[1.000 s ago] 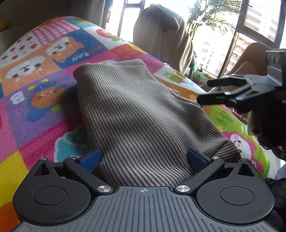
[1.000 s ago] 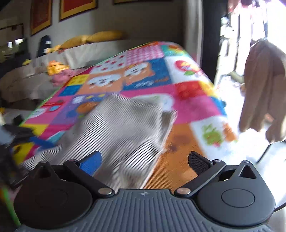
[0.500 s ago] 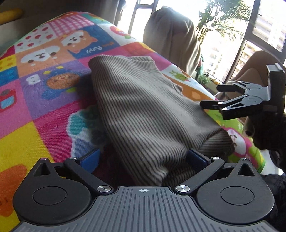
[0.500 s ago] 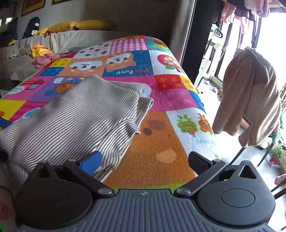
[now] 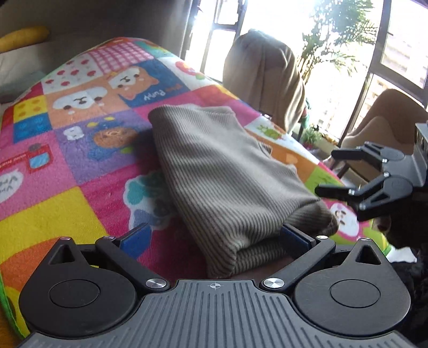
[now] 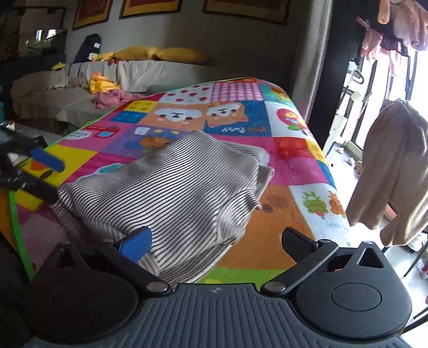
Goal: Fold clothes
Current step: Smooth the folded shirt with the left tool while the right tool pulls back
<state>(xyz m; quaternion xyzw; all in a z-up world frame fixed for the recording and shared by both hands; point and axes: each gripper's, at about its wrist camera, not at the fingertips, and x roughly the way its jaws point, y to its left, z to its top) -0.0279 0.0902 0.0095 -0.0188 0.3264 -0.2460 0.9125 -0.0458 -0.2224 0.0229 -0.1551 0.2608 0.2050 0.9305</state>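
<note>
Sunlit room, patchwork cartoon mat [image 5: 67, 171], folded striped garment [image 5: 227, 176], both hand-held grippers [image 5: 214, 235] [image 6: 216, 238] spread wide, empty.

This is a home, prob. a living room in an apt. A kids' patchwork cartoon mat [image 6: 289, 160] covers the work surface. At upper left of the right wrist view a sofa [image 6: 80, 88] w/ yellow cushions [image 6: 160, 53] stands under framed pictures [image 6: 149, 8]. Laundry [image 6: 396, 29] hangs at upper right. In the left wrist view, big windows [image 5: 401, 48], a potted plant [image 5: 339, 37] and a chair draped w/ beige cloth [image 5: 264, 77].
</note>
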